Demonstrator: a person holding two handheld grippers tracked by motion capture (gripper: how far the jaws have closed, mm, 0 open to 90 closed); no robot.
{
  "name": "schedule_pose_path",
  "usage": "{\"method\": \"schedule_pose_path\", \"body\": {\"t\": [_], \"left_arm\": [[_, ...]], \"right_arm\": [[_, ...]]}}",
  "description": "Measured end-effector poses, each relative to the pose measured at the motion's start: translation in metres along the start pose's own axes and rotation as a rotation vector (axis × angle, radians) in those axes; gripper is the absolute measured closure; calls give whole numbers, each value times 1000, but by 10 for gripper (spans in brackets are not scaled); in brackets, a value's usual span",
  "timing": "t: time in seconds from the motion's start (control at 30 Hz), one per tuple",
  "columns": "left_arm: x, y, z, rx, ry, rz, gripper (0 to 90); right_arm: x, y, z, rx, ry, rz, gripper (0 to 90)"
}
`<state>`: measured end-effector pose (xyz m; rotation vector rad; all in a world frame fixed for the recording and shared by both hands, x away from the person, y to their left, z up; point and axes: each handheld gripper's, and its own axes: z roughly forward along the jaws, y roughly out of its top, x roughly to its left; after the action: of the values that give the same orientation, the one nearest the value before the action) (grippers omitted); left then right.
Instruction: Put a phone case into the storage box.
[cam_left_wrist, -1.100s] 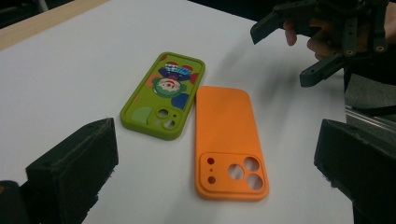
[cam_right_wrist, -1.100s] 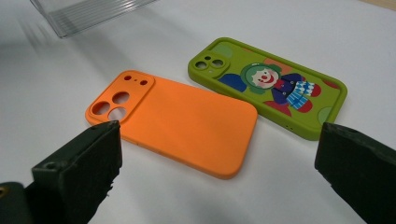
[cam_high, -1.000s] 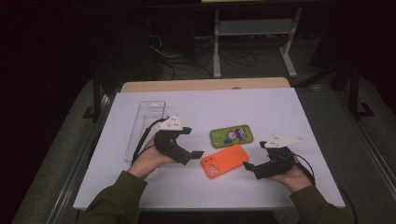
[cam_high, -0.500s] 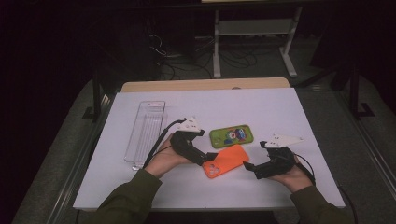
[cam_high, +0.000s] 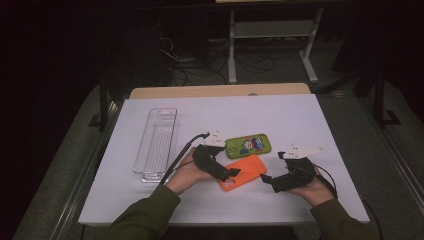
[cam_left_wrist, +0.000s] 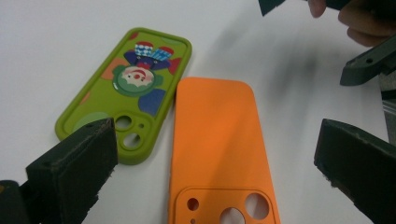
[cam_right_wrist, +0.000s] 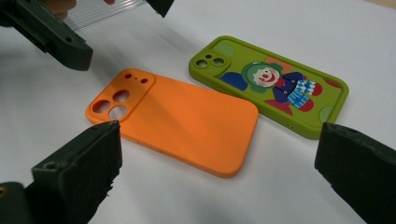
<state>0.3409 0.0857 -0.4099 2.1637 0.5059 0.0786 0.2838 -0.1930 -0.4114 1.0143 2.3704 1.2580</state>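
Observation:
An orange phone case (cam_high: 245, 170) lies back up on the white table, its camera cutouts toward my left gripper (cam_high: 229, 175). A green case (cam_high: 247, 145) printed with a clown sits just beyond it, almost touching. My left gripper is open and low over the orange case's camera end; in the left gripper view the orange case (cam_left_wrist: 219, 140) lies between the spread jaws, with the green case (cam_left_wrist: 128, 93) to the left. My right gripper (cam_high: 268, 182) is open just off the orange case's other end. In the right gripper view both the orange case (cam_right_wrist: 187, 121) and the green case (cam_right_wrist: 271, 84) lie ahead of its jaws.
A clear ribbed plastic tray (cam_high: 156, 142) lies lengthwise on the table's left side. The white table surface (cam_high: 300, 120) stretches behind the cases. Dark floor, cables and a metal stand lie beyond the far edge.
My left gripper has moved right, from beside the clear tray to the orange case's camera end. The right gripper and both cases have stayed put.

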Motion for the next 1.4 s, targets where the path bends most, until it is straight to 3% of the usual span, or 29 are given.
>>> {"method": "schedule_pose_path", "body": {"t": [0.43,1.13,1.4], "left_arm": [[-8,-6,18,81,22,19,0],[-14,-18,41,185,8,53,0],[-17,-19,44,180,13,46,43]], "right_arm": [[0,0,0,5,-3,-11,3],[0,-1,0,7,-8,-21,3],[0,-1,0,10,-8,-16,3]]}}
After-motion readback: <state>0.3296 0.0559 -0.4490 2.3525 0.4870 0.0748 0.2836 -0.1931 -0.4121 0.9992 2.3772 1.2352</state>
